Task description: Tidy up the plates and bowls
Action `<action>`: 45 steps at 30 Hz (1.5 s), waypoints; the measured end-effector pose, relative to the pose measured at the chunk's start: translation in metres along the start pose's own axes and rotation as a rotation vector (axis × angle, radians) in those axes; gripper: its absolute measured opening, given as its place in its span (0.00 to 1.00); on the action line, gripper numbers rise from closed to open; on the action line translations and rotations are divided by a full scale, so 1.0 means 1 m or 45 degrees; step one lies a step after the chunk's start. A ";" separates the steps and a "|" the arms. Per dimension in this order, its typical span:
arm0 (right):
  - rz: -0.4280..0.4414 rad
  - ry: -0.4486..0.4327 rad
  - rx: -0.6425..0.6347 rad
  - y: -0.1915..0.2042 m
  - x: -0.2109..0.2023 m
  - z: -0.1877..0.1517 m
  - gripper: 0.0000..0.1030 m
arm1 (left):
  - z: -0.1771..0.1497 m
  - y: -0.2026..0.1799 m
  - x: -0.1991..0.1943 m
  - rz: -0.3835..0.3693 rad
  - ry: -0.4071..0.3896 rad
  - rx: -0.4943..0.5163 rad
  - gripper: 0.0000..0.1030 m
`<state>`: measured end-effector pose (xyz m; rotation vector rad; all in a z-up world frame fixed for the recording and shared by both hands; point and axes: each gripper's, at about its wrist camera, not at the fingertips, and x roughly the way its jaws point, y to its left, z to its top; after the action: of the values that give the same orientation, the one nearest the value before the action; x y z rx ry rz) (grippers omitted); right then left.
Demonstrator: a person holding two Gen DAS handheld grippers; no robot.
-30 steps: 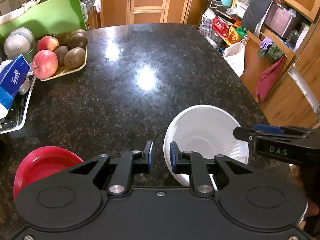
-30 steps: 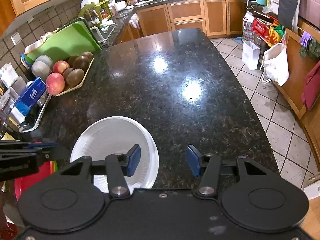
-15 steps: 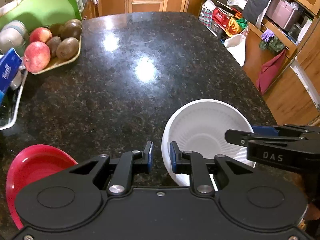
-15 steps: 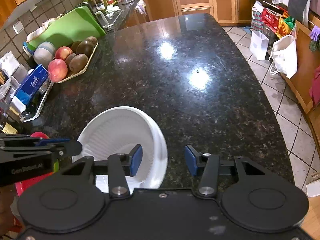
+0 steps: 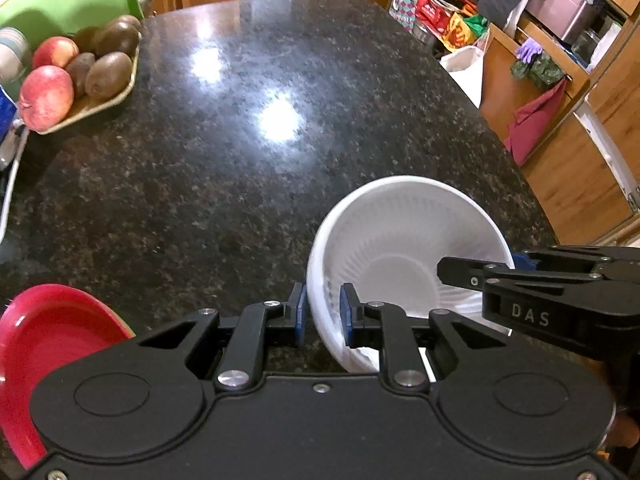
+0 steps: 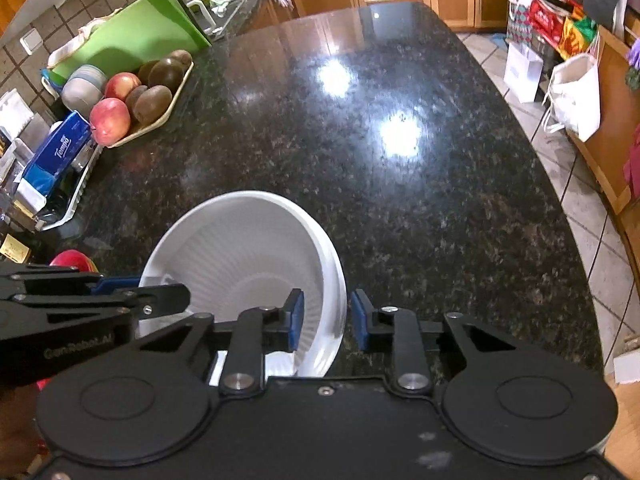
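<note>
A white ribbed bowl (image 5: 404,248) sits at the near edge of the black granite counter (image 5: 240,140). My left gripper (image 5: 322,314) is closed on the bowl's left rim. My right gripper (image 6: 326,318) straddles the bowl's right rim (image 6: 336,280), with one pad inside and one outside, narrowed around it. The bowl (image 6: 244,256) looks slightly tilted. A red plate (image 5: 48,336) lies at the near left of the counter; a bit of it shows in the right wrist view (image 6: 72,260).
A tray of apples and kiwis (image 6: 140,96) stands at the left, with a tissue pack (image 6: 56,156), a dish rack and a green cutting board (image 6: 132,36) beside it. The counter's right edge drops to a tiled floor (image 6: 580,184) with bags and cabinets.
My right gripper has narrowed around the bowl's right rim. Both grippers have moved closer over the bowl, which has tilted a little.
</note>
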<state>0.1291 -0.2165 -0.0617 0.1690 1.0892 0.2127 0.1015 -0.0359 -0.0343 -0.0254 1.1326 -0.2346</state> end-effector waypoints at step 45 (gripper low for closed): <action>0.082 -0.017 -0.144 0.075 -0.018 0.007 0.17 | -0.019 0.047 -0.055 0.126 -0.106 -0.228 0.18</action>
<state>0.1210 -0.1488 -0.0252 0.1044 1.0561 0.3296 0.0706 0.0228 0.0000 -0.1363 1.0660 -0.0432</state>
